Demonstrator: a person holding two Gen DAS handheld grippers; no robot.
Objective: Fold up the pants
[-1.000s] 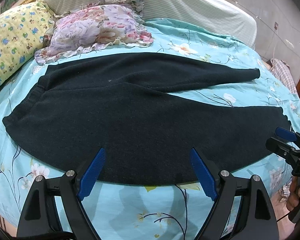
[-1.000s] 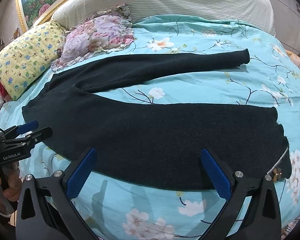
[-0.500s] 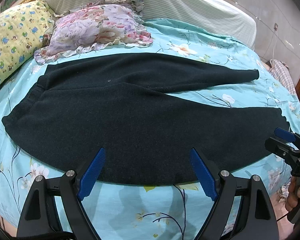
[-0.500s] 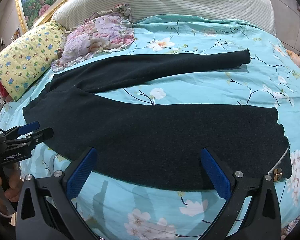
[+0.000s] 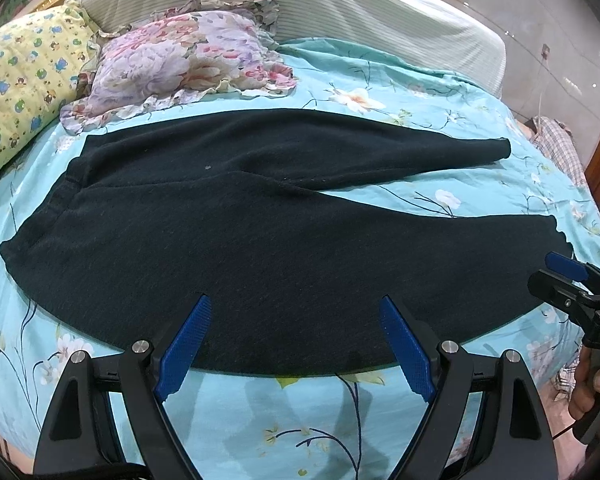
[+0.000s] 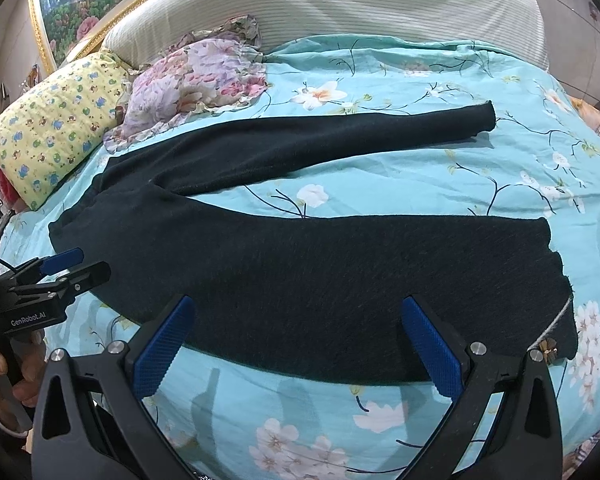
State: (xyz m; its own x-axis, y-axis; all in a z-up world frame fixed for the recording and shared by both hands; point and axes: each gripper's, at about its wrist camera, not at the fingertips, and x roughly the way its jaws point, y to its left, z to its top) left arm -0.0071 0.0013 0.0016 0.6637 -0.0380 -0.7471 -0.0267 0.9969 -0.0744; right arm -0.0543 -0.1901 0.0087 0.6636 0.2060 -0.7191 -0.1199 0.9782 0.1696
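Observation:
Dark pants (image 5: pixel 260 236) lie spread flat on the bed, waistband at the left and the two legs splayed apart toward the right (image 6: pixel 340 272). My left gripper (image 5: pixel 296 308) hovers open over the near edge of the near leg, around the thigh part, with nothing between its blue pads. Further right, my right gripper (image 6: pixel 296 312) stands open over the same leg's near edge, short of the cuff (image 6: pixel 556 308). Each gripper shows at the edge of the other's view, held by a hand.
The bed carries a turquoise flowered cover (image 6: pixel 380 184). A yellow patterned pillow (image 6: pixel 48 132) and a pink flowered pillow (image 6: pixel 196 80) lie at the head end, left of the waistband. A striped headboard (image 6: pixel 340 4) runs behind. Checked cloth (image 5: pixel 560 148) lies off the bed's right side.
Both grippers have drifted very slightly; the pants sit a touch higher in the left wrist view. Neither gripper has changed its opening.

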